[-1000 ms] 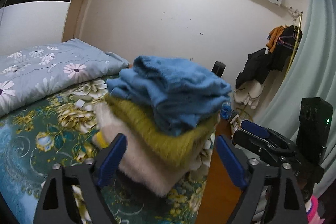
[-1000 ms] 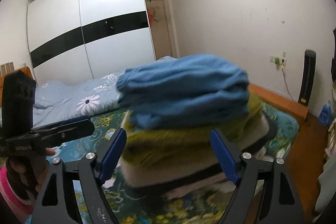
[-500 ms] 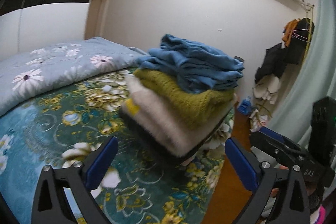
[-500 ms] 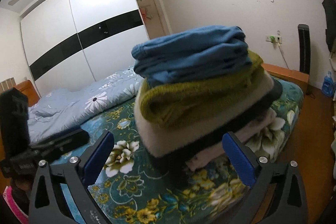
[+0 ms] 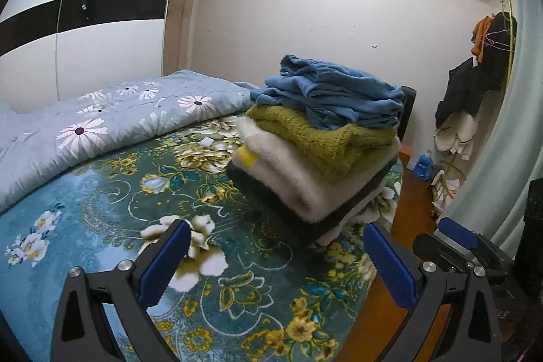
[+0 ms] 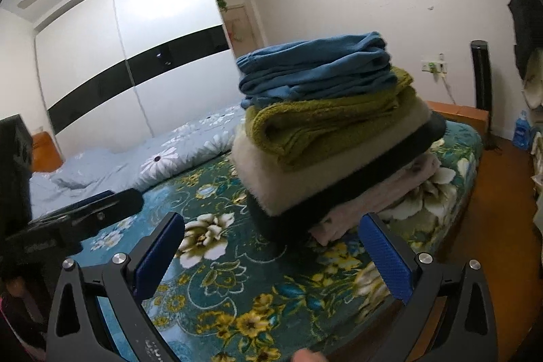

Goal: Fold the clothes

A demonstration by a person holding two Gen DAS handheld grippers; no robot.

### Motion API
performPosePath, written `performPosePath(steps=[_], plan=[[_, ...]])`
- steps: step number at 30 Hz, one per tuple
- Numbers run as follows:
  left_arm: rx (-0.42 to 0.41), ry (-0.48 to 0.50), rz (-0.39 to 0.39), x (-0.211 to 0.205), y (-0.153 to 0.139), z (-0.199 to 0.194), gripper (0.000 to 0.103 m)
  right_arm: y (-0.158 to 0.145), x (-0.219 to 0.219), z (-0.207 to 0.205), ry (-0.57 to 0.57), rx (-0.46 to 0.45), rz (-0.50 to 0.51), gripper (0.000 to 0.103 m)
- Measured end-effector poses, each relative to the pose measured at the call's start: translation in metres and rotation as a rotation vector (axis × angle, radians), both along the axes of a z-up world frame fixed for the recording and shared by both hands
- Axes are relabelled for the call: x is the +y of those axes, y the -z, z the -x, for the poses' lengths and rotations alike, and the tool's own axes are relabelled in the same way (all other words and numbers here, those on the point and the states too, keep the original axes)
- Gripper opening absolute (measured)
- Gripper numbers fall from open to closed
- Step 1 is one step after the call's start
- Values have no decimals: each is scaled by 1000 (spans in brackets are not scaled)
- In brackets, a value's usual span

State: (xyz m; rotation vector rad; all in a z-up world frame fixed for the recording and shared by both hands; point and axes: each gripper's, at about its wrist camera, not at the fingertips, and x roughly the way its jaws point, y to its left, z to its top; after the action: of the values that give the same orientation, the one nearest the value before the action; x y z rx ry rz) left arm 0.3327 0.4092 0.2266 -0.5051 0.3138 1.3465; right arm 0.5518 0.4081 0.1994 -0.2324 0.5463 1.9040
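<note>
Nearest to us, our left gripper (image 5: 276, 263) hangs over the floral bedspread (image 5: 101, 226) with its jaws spread wide and nothing between them. Our right gripper (image 6: 271, 255) is the same: jaws wide apart, holding nothing, low over the bedspread.

Just beyond both sets of jaws, apart from them and touching neither, sits the stack (image 5: 322, 145) of folded clothes. It stands at the bed's far right corner, close to the edge above the wooden floor (image 6: 492, 192). From the bottom we see a pale pink piece (image 6: 390, 192), a dark one, a cream fleece (image 5: 288, 172), an olive knit (image 6: 322, 121) and a blue top (image 5: 332, 94).

The clothes lie folded and piled, as the task wants; whether more remain to fold elsewhere, we cannot tell from here.

The risk, as we judge it, is the stack itself. It is tall, the layers overhang one another unevenly, and the soft bed gives a poor footing. A nudge from either gripper, or a press on the mattress beside it, could tip it over the edge onto the floor or slide the blue top off and undo its folds.

Farther off lie the daisy quilt (image 5: 118, 117) and the wardrobe (image 6: 135, 56).
</note>
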Motion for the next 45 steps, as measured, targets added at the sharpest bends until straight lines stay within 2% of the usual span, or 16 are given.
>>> performPosePath(steps=[4,9,16,28,45], plan=[[5,-6,-7,-6,-3,-4,103,0,-8,-3,47,-21,-6,103],[16,2,-6,-12,-4,-11,103,-1,-15,-13,78,-1,11,103],[29,27,9,-17,-2,-20,103,2,-19,-14,83,-6,38,103],[76,3,20,-21,3,-29,103,4,-23,-17,99,-1,62,103],[79,-30,39,-17,13,-29,103,10,-20,-15,109,-17,97,103]])
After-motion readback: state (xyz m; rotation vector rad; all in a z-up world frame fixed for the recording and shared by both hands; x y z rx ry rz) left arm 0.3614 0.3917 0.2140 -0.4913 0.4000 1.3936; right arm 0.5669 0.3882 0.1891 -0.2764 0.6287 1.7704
